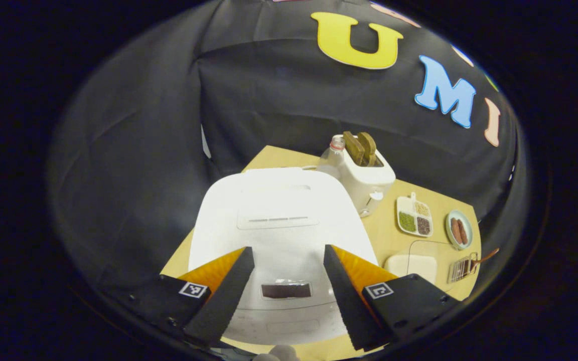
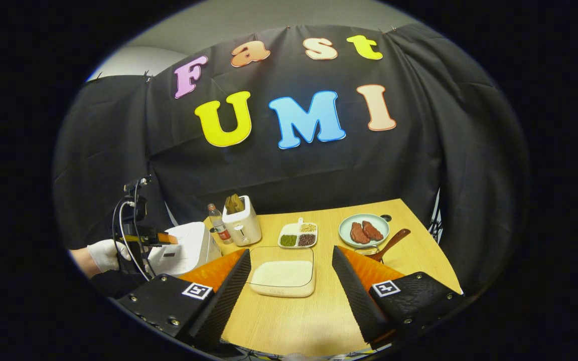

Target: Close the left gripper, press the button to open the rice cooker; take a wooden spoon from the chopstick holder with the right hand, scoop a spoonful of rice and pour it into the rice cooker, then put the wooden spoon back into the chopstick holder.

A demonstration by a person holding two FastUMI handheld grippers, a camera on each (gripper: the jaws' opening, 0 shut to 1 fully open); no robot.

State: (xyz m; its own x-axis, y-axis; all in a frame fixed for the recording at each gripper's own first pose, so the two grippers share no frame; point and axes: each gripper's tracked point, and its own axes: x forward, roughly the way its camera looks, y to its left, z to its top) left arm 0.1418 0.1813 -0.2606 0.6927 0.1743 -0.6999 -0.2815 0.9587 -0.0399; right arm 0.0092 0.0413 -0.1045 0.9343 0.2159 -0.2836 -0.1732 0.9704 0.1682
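From the left gripper view I have the left gripper (image 1: 289, 296) spread wide, nothing between its fingers, hanging over the front of the rice cooker (image 1: 279, 225). The cooker's lid is down, and its dark front panel (image 1: 286, 290) sits right between my fingertips. Just past the cooker stand a clear bottle (image 1: 332, 160) and a toaster (image 1: 369, 178) with two slices sticking up.

From the right gripper view, the right gripper (image 2: 289, 296) is also spread and holding nothing, above the wooden table (image 2: 294, 321). Straight ahead of its fingers lies the rice container (image 2: 282, 277) under a clear lid. Ahead and to the right, the wooden spoon (image 2: 392, 242) leans in the chopstick holder (image 2: 367, 249), just in front of a plate of meat (image 2: 364, 230). Farther ahead sits a divided dish of beans (image 2: 298, 234). Off to the left, a gloved hand (image 2: 106, 254) holds the other gripper over the cooker.
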